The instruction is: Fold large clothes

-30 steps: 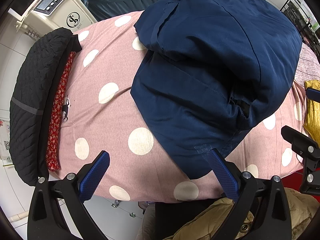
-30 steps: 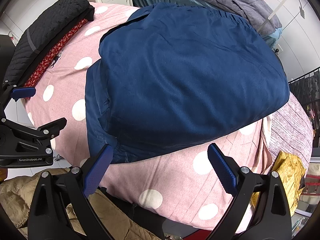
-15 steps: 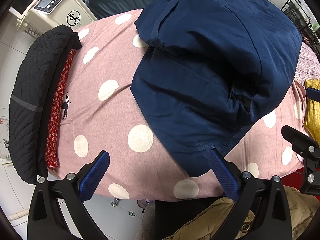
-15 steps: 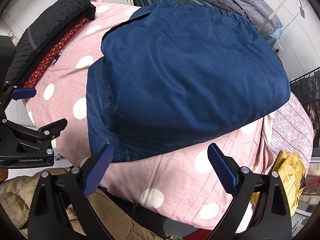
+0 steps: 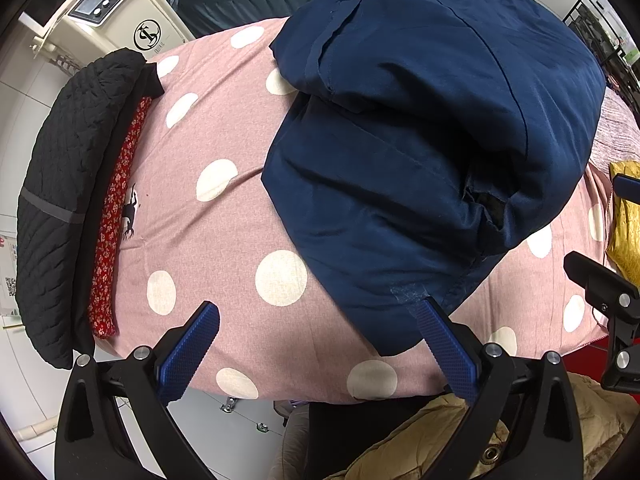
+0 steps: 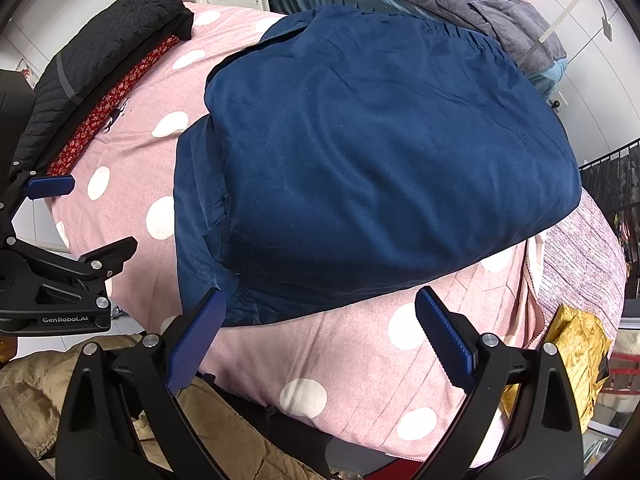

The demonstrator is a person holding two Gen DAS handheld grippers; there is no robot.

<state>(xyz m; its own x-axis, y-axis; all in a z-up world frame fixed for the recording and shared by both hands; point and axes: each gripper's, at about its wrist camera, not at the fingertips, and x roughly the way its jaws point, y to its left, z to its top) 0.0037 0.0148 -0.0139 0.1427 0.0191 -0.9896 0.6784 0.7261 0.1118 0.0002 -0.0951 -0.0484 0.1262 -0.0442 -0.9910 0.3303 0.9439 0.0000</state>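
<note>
Your left gripper [image 5: 316, 344] and right gripper [image 6: 320, 332] both hover with fingers spread, holding nothing. The folded navy garment [image 6: 372, 160] lies on the pink polka-dot sheet [image 5: 208, 216].

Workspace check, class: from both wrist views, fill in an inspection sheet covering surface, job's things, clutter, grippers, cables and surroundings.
Surface: pink sheet with white dots, lightly creased.
Job's things: navy garment lying folded over itself in layers, lower layer sticking out at the near-left side.
Clutter: black quilted garment and red floral cloth along the left edge; gold fabric at the right edge; tan coat below the near edge.
Grippers: left hand-held gripper open, empty; right hand-held gripper open, empty; both near the navy garment's near edge.
Cables: nothing seen.
Surroundings: white machine with a display; grey bedding behind; dark rack at right.
</note>
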